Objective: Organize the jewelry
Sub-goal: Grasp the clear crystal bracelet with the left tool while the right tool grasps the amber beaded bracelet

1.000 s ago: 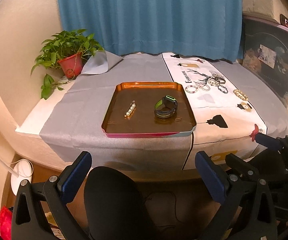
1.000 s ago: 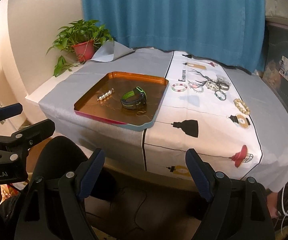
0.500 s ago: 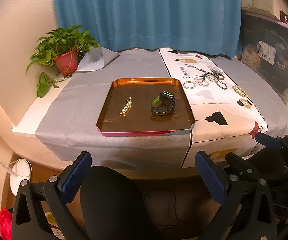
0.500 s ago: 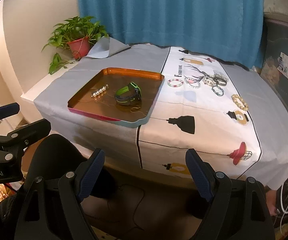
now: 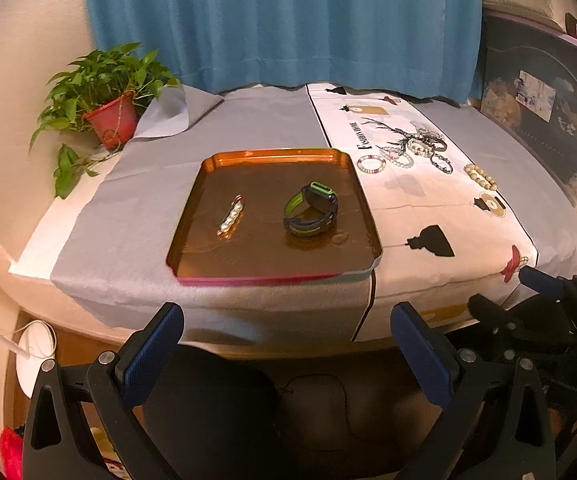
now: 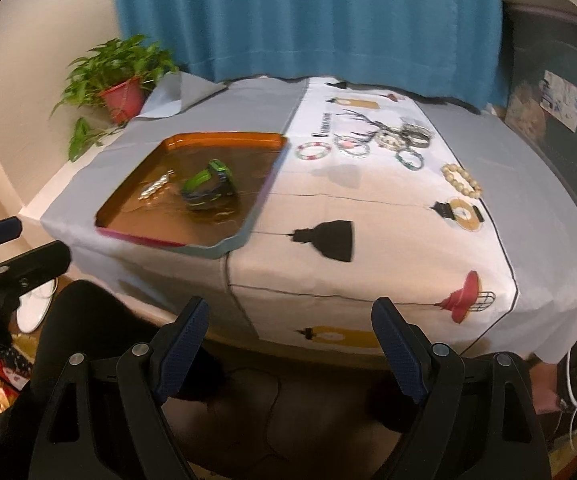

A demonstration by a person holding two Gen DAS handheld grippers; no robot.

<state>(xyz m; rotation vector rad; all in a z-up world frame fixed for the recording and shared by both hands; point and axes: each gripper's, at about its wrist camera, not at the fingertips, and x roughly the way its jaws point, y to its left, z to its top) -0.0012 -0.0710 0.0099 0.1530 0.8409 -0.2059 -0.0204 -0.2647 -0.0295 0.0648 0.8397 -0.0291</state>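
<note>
While the jewelry waits, here's the layout: a green-and-black watch (image 5: pixel 312 212) and a pearl clip (image 5: pixel 231 221) lie apart in the orange tray (image 5: pixel 192 216) on the grey cloth (image 5: pixel 136 208). Right of the tray, on the white printed runner (image 5: pixel 420 216), bracelets (image 5: pixel 412 152) cluster at the far end, with a cream bead bracelet (image 5: pixel 479 177) nearer. My left gripper (image 5: pixel 286 354) hangs released, short of the table edge, nothing between its blue pads. My right gripper (image 6: pixel 290 350) is spread wide too, empty. Far left, a potted plant (image 5: pixel 108 112).
</note>
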